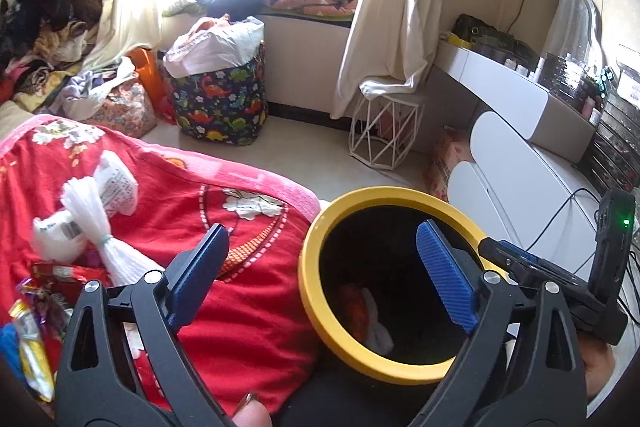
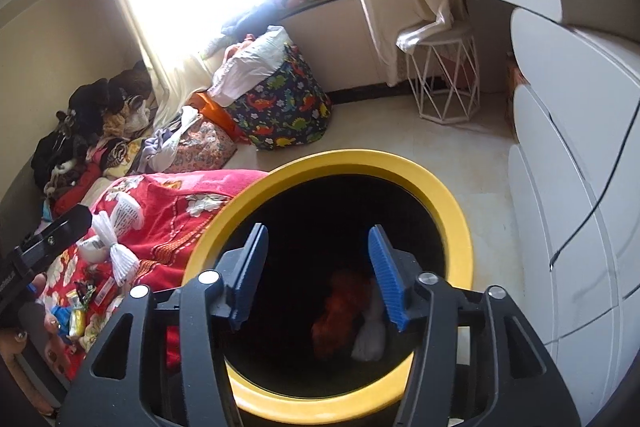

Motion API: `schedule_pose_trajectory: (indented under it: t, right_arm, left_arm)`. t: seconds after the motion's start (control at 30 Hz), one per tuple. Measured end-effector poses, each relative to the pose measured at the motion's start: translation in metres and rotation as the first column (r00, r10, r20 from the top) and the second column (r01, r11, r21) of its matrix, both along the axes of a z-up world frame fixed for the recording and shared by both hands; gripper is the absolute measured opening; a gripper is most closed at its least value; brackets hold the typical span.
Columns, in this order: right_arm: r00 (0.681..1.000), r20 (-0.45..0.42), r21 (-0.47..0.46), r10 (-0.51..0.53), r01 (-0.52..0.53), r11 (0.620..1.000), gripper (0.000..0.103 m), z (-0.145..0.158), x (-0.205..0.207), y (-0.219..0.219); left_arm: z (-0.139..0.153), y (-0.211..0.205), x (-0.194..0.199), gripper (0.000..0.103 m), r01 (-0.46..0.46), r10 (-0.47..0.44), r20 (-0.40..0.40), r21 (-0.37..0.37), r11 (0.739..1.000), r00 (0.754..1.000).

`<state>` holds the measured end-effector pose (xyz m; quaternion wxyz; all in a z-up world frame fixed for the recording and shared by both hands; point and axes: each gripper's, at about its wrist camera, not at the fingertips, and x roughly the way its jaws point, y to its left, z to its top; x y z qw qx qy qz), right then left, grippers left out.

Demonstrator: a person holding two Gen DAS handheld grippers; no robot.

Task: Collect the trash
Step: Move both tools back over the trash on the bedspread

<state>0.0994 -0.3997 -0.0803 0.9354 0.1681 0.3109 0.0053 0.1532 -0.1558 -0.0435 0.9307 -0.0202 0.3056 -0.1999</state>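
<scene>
- The round black trash bin with the thick yellow rim (image 2: 454, 223) stands on the pale floor, right beside the bed.
- The right gripper (image 2: 320, 281) hangs over the bin's dark mouth. Its two blue fingers are spread wide apart and hold nothing.
- Down inside the bin lie a crumpled orange piece of trash (image 2: 334, 311) and a white wad (image 2: 370, 341), touching each other.
- The left gripper (image 1: 322, 277) is also wide open and empty — one blue finger is over the red flowered blanket (image 1: 240, 307), the other over the bin.
- On the blanket lies a white mesh net tied with a small band (image 1: 90, 223), resting on a white printed plastic bag (image 1: 116, 183).
- Near the edge of the blanket there is a little heap of shiny candy wrappers (image 1: 30, 331) — gold, red and blue ones, all close together.
- Farther back on the floor stands a dark fabric basket with colourful dinosaurs (image 1: 220, 103), stuffed with white plastic bags.
- A white wire stool (image 1: 386, 135) stands under the cream curtain (image 1: 392, 7).
- A white rounded dresser (image 2: 580, 187) is on the right side, with a black cable hanging across it.
- A pile of dark and patterned clothes (image 2: 84, 139) sits by the wall at the far end of the bed.
</scene>
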Motion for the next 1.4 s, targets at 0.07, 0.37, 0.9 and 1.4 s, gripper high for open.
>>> schedule_pose_trajectory:
  t: [0.07,0.37,0.9,1.4]
  right_arm:
    - [0.999,0.025,-0.022,0.021,-0.020,1.000,0.057,0.004,-0.001,0.007]
    - [0.988,0.116,-0.086,0.106,-0.097,0.992,0.067,0.023,-0.008,0.043]
    - [0.959,0.116,-0.136,0.259,-0.243,0.960,0.074,0.036,0.005,0.109]
    - [0.899,0.027,-0.160,0.437,-0.427,0.890,0.075,0.021,0.042,0.183]
  left_arm:
    - [0.004,0.006,-0.003,0.091,-0.015,0.015,0.018,-0.003,1.000,1.000]
    - [0.018,0.036,-0.007,0.092,-0.082,0.083,0.073,-0.008,0.997,0.994]
    - [0.028,0.086,-0.005,0.092,-0.197,0.200,0.102,-0.033,0.980,0.975]
    - [0.020,0.170,0.009,0.092,-0.363,0.366,0.029,-0.083,0.928,0.930]
